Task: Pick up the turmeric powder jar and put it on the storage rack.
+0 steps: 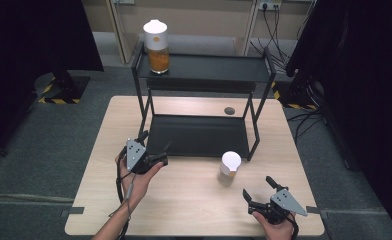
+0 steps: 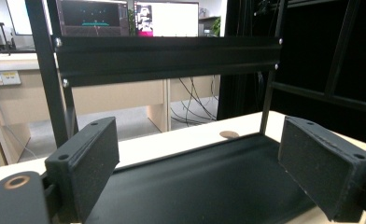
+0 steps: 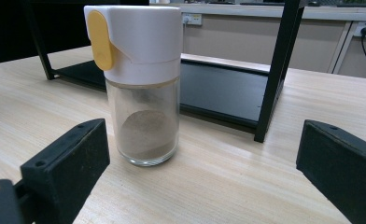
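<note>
Clear glass shaker jar with white-and-yellow cap (image 3: pixel 141 84): stood on pale wooden worktop (image 1: pixel 194 200), before black metal two-tier rack (image 1: pixel 204 135) | right gripper (image 1: pixel 264 192): jaws spread, empty, near jar | left gripper (image 1: pixel 154 150): jaws spread, empty | handling: probably light, rigid, slippery, breakable; grasp glass body below cap.

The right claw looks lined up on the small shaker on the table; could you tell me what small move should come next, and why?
Probably ease the right claw forward until its open jaws straddle the glass shaker. In the right gripper view the shaker stands upright ahead of the jaws, left of centre, not yet between them, so a slight shift left would help too. The left claw is open at the black rack.
</note>
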{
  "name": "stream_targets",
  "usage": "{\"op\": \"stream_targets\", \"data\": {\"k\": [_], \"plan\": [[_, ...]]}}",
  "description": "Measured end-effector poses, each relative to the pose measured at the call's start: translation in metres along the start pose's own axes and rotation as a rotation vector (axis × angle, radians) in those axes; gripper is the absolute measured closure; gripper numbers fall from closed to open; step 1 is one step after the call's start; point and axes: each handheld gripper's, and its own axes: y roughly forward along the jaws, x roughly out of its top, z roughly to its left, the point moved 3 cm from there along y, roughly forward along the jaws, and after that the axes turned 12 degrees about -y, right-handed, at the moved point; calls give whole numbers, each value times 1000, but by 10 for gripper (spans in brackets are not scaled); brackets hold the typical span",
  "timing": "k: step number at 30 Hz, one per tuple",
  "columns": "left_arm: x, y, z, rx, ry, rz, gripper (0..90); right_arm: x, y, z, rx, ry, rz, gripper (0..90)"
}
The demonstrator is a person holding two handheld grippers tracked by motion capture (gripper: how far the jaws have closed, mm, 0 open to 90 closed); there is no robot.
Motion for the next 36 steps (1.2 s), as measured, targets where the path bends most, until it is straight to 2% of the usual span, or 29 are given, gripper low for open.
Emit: {"op": "stream_targets", "data": {"k": [16,28,34,36], "plan": [[-37,-12,8,15,-31,39,117,0,0,0,-1,0,0,29],[-57,-20,12,22,-29,89,117,0,0,1,-2,-2,-1,29],[-67,-22,14,27,-45,118,116,-1,0,0,-2,1,-4,29],[-68,-24,14,24,-40,110,116,0,0,0,-1,1,-1,29]]}}
